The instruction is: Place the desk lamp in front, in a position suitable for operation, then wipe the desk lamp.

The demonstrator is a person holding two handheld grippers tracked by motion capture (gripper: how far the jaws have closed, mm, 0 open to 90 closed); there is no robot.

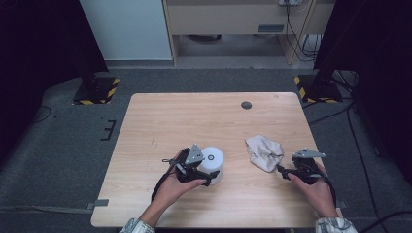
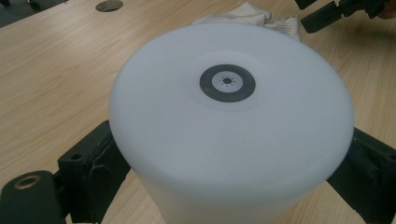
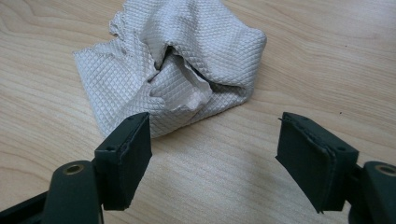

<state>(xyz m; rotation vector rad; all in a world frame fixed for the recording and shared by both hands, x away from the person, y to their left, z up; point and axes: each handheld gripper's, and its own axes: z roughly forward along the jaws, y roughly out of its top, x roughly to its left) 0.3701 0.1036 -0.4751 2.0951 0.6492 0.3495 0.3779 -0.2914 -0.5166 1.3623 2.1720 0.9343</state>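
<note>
A white cylinder (image 1: 214,159) with a black ring mark on its top (image 2: 227,83) stands at the table's near middle. My left gripper (image 1: 206,170) is shut on it, one jaw pressed to each side of the cylinder (image 2: 224,140) below its top. A crumpled off-white quilted cloth (image 1: 264,151) lies to the right. My right gripper (image 1: 284,165) is open and low over the wood, with the cloth (image 3: 177,70) just past its fingertips; the left pad (image 3: 128,154) nearly reaches the cloth's edge. Nothing is between the right jaws.
The wooden table (image 1: 194,116) has a round dark grommet (image 1: 247,105) near its far edge. Two stand bases with yellow-black stripes (image 1: 97,90) (image 1: 316,88) sit on the grey floor behind. Cables (image 1: 359,145) run along the right side.
</note>
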